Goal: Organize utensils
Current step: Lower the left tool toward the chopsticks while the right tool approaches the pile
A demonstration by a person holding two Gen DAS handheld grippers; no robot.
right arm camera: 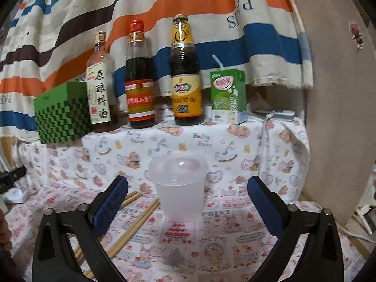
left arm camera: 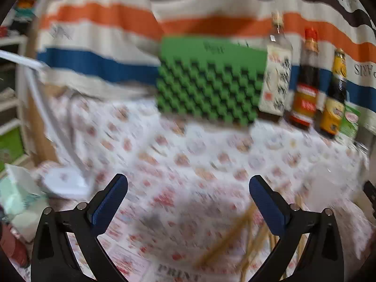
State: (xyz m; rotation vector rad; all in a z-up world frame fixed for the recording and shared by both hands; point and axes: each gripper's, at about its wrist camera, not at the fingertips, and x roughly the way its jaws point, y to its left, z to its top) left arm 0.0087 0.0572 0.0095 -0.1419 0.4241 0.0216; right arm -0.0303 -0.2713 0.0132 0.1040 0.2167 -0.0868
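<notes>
The left gripper (left arm camera: 188, 202) hangs above the patterned tablecloth (left arm camera: 188, 155) with its blue pads (left arm camera: 110, 202) spread wide and nothing between them. This view is smeared by motion, so fine detail is lost, but the chopsticks (left arm camera: 235, 232) show as pale wooden streaks low in the frame, just on the cup's far side from the green box (left arm camera: 211, 82); they run slantwise under the inner edge of the pad on the frame's right, so they lie off-centre rather than squarely in the gap. The cup (left arm camera: 329, 183) is only a whitish blur at the right edge. In the right wrist view, the right gripper (right arm camera: 188, 201) is likewise splayed and empty, and the translucent cup (right arm camera: 178, 185) stands upright dead ahead between its open fingers, in front of the row of bottles (right arm camera: 141, 75). The chopsticks (right arm camera: 138, 216) lie flat on the cloth beside the cup, on its green-box (right arm camera: 61, 115) side, long axes running diagonally from near the cup's base away toward the lower left corner. By my reading, the left gripper is the nearer one to the sticks and would need to turn across their length, while the right is lined up on the cup.
</notes>
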